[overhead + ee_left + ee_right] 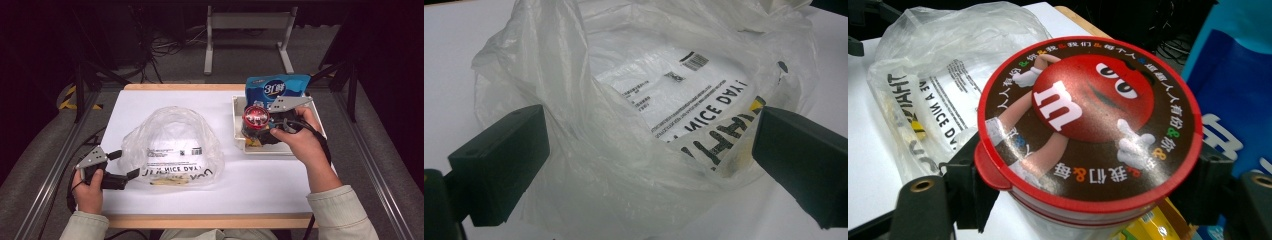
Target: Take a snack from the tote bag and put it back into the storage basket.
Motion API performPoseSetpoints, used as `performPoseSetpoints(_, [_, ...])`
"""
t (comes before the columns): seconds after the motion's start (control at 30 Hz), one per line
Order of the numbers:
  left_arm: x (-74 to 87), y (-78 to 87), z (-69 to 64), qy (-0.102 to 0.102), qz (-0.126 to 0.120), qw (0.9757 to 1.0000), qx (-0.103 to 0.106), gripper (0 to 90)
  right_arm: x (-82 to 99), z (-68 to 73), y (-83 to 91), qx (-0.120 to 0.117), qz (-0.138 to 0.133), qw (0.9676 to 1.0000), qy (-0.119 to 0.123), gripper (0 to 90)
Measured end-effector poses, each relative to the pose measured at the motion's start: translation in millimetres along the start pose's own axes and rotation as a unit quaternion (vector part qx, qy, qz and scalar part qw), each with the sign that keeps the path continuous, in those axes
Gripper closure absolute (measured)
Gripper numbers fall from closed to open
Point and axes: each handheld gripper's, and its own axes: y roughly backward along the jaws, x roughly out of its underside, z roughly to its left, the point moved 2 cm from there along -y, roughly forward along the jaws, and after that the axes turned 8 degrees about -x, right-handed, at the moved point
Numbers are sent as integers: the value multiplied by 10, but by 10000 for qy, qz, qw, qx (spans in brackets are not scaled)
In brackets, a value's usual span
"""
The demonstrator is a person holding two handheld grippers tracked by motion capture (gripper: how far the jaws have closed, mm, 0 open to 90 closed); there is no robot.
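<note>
One round red-lidded candy tub [1088, 130]; cartoon face

The candy tub [1088, 135] has a red-rimmed brown lid bearing a red round character with a white "m" and a ring of white and coloured characters. The plastic bag [172, 147] is clear with black lettering, a barcode and a yellow mark. The snack packet [277, 90] is blue with white print. The tray [239, 125] is white.

White table [165, 100] with wooden edge, grey carpet floor [30, 150] — cables [165, 47], dark surroundings
</note>
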Motion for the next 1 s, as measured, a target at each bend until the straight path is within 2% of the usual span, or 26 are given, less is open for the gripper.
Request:
performPoseSetpoints(0.27, [3,-3,-3,31,8,10000,0,23,96,-107,150,135,-39,9998,-122,254])
performPoseSetpoints(0.77, [5,-10,-5,20,37,10000,2,23,288,-320,423,435,50,9986,-285,254])
performPoseSetpoints(1.0, [6,-14,-8,32,52,10000,0,23,389,-412,503,532,71,9978,-394,254])
